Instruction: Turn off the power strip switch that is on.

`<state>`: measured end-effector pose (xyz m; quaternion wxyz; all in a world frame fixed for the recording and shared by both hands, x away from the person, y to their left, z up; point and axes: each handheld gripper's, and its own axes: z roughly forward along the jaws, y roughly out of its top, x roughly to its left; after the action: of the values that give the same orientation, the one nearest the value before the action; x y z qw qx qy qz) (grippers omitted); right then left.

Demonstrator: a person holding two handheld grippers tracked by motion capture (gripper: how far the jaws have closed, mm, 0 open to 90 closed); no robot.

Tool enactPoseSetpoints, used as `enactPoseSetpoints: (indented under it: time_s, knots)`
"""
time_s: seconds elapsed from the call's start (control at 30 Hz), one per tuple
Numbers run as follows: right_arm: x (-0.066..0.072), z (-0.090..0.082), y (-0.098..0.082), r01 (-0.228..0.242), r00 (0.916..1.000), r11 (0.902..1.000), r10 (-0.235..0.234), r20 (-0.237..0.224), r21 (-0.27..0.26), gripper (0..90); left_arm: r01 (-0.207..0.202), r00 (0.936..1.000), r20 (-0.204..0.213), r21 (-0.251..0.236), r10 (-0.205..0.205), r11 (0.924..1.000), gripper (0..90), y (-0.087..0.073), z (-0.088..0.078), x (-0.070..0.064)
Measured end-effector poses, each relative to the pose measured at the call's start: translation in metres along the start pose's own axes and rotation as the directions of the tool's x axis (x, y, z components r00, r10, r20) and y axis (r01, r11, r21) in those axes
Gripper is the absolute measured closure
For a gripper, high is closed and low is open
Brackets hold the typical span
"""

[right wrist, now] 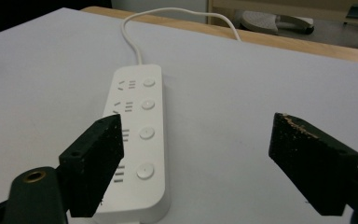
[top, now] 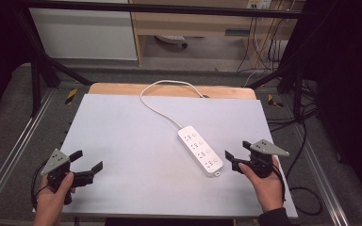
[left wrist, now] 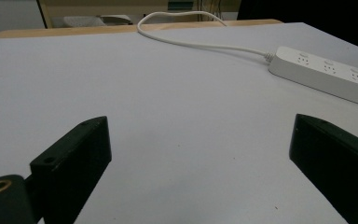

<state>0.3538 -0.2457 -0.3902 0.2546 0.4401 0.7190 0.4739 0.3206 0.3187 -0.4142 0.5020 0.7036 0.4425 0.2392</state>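
A white power strip (top: 201,150) lies flat on the pale table (top: 122,136), a little right of the middle. It is long and thin with round corners. On top it has four sets of plug holes in a row, and beside each set there is a small round button. A white cord (top: 158,101) comes out of its far end, bends to the left, loops round near the wooden edge (top: 122,89) at the back of the table and goes off the back. The right gripper (top: 238,153) is held in the person's right hand (top: 266,186), just beside the near end of the strip but not touching it. Its jaws stand wide apart with nothing between them. In the right gripper view the left jaw hangs over the near part of the strip and the right jaw is over bare table. The left gripper (top: 88,161) is in the left hand (top: 52,200) near the front left corner of the table, well apart from the strip. Its jaws are wide apart too and hold nothing, and they point across the table to the right. The strip lies slanted: its cord end points to the back and a bit left, and its other end points to the front and right, toward the right hand.
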Motion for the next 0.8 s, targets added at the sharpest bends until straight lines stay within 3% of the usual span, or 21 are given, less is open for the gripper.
enactPoseSetpoints:
  time_s: [0.3,0.53,0.63,0.8]
  knots:
    - [0.0,0.01,0.022,-0.013,0.9999,0.9995,0.013,-0.008,-0.029,25.7,0.0,1.0,0.0,0.001,0.0,1.0,5.2,0.0,0.0,0.0]
    - [0.002,0.02,0.028,-0.023,0.9995,0.9996,0.023,-0.021,-0.018,16.5,0.004,1.0,-0.002,0.0,-0.004,1.0,5.1,0.0,0.0,0.0]
    - [0.003,0.025,0.03,-0.037,0.9992,0.9992,0.037,-0.015,-0.016,8.2,0.004,1.0,-0.003,0.0,-0.004,1.0,5.1,0.0,0.0,0.0]
    - [0.005,0.032,0.037,-0.027,0.9996,0.9995,0.027,-0.01,-0.013,6.3,0.003,1.0,-0.002,0.001,-0.003,1.0,5.2,0.0,0.0,0.0]
